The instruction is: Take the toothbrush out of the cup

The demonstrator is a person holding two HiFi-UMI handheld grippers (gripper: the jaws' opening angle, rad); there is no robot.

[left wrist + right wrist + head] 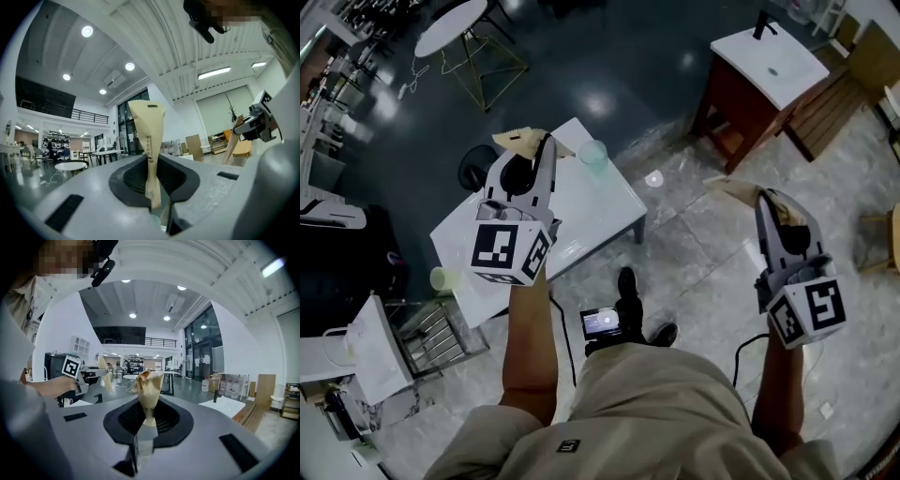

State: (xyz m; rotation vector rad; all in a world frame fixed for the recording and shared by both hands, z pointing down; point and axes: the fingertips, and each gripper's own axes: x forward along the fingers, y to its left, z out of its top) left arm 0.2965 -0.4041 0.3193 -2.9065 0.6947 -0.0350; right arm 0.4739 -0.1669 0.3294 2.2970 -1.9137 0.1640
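**Head view.** The marker cubes (pixel 511 251) loom closest, one on each tool, above the person's beige trousers (pixel 647 403). The left tool (pixel 542 152) is clamped on a tan paper strip (pixel 521 141). The right tool (pixel 759 199) is clamped on a crumpled tan paper (pixel 733 190). Far below, a translucent green cup (pixel 593 153) stands near the far corner of the white surface (pixel 581 211), clear of both tools. Whether it holds the toothbrush I cannot tell. A second pale cup (pixel 442 278) sits at the surface's left edge. A black camera (pixel 605 323) rests on the floor by the person's shoes, and a washbasin cabinet (pixel 764 80) stands at upper right.

**Left gripper view.** The left tool (pixel 151 187) has its jaws pressed together on the printed tan paper strip (pixel 148 136), which rises upright and flares at the top. The right tool (pixel 255 123) shows at the right.

**Right gripper view.** The right tool (pixel 143 427) pinches the crumpled tan paper (pixel 147 387). The left tool (pixel 89 373) shows at the left.
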